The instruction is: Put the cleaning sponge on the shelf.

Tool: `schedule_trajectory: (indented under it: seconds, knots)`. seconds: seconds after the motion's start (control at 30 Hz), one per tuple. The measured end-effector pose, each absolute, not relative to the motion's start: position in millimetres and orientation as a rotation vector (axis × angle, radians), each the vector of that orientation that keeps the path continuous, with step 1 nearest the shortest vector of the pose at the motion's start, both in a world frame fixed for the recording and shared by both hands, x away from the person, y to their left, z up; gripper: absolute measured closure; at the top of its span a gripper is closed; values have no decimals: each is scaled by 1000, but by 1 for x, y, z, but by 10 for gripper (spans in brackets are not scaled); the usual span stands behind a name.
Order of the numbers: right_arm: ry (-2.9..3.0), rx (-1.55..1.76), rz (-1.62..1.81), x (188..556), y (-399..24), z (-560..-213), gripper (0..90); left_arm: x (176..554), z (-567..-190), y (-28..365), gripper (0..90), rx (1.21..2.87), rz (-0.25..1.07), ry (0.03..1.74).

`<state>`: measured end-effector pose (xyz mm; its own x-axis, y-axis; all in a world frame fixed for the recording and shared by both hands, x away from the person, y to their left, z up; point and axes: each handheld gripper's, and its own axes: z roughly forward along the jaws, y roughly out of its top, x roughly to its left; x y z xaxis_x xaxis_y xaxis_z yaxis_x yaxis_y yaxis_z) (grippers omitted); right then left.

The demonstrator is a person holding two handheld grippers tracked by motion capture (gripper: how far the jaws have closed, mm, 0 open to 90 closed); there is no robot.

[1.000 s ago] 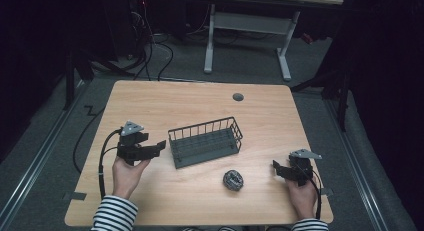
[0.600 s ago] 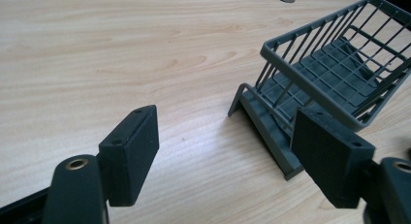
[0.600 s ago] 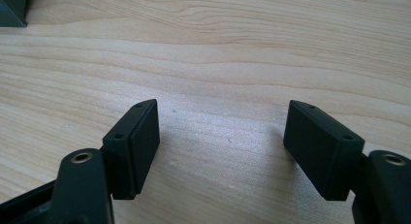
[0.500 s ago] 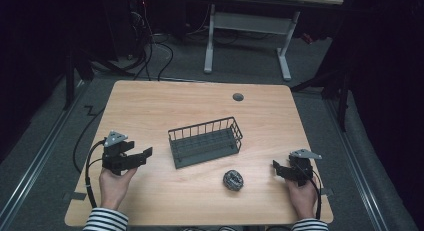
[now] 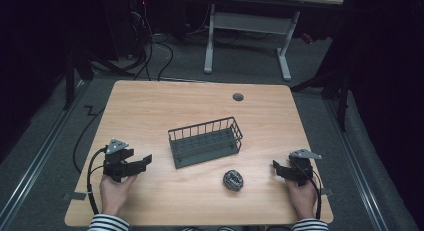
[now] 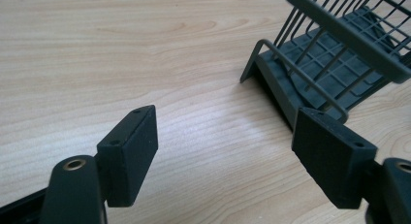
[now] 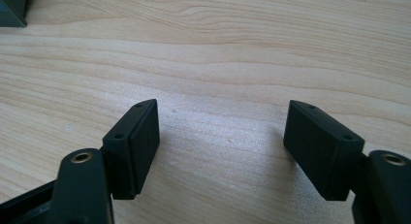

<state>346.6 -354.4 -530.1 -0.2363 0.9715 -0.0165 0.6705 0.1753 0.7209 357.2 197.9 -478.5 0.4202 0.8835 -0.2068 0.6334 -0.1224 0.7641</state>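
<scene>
We held both tongs empty and spread wide, the steel scrubber [image 5: 233, 180] lying near the tabletop's near edge, nearer our right tongs [image 5: 278, 170] than our left tongs [image 5: 145, 161], just near-right of the basket [image 5: 205, 142].

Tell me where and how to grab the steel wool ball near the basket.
Grip the steel wool ball across its middle, coming straight down from above. It is round and low, lying free on the table apart from the wire basket, so any pair of opposite sides likely suits the open right gripper.
</scene>
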Motion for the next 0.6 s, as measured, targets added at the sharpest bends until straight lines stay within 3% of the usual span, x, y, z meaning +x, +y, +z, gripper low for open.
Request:
schedule_trajectory:
  seconds: [0.6]
  knots:
    - [1974, 1546, 825, 346, -354, -530, 292, 359, -509, 193, 282, 1916, 426, 1328]
